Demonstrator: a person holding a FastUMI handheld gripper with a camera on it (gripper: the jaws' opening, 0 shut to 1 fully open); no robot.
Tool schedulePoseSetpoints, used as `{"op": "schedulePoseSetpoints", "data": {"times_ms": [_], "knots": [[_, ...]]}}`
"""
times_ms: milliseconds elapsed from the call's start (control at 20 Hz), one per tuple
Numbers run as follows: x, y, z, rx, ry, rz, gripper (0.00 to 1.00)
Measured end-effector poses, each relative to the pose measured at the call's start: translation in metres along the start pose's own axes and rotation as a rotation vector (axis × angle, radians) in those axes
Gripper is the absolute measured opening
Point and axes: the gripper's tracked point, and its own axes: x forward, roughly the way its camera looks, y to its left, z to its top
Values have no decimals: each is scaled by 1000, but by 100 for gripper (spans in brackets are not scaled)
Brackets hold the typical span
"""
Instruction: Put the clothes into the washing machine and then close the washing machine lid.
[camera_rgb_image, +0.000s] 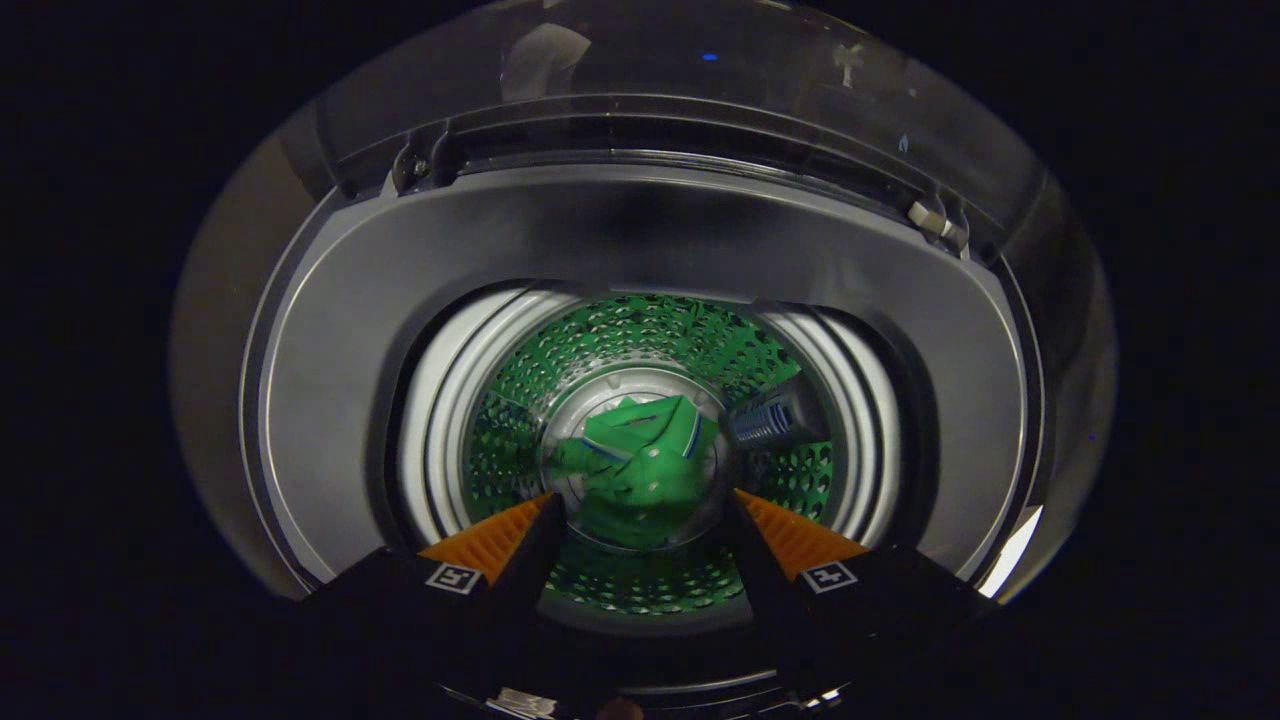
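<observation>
The crumpled green garment with white and blue trim (640, 470) lies at the bottom of the perforated drum (640, 335), well beyond my fingers and seen through the gap between them. It looks soft and loosely bunched, resting on the pale round plate (640, 385) at the drum's base. My gripper (645, 510) is spread wide with nothing between the fingers; both ribbed pads (495, 535) point down into the opening.

The drum wall is a stiff mesh of small holes, tinted green, ringed above by smooth white ribbed bands (445, 420). A grey moulded vane with blue stripes (770, 420) stands out from the wall just beside the garment. Around the mouth runs a broad matte grey plastic collar (320, 380), and behind it the clear glossy lid (700, 70) stands raised on its hinges (935, 220).

I judge the loading done and the lid as what remains. The risk is that my fingers slide off that slick curved panel, or that I let it drop hard on its hinges. Pulling out carelessly, I could also knock the collar.
</observation>
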Motion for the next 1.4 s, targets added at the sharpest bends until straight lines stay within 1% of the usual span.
{"op": "schedulePoseSetpoints", "data": {"times_ms": [150, 350, 650, 900, 1150, 1250, 1400], "knots": [[-3, -6, -2, -15, -2, -18, 99], [-14, -7, 5, 18, -34, -18, 99], [-50, -10, 24, 59, -149, -13, 99], [-81, -10, 43, 41, -218, -22, 99], [-116, -12, 72, 59, -315, -16, 99], [-134, -15, 90, 70, -374, -8, 99], [-162, -23, 118, 80, -457, -20, 99]]}}
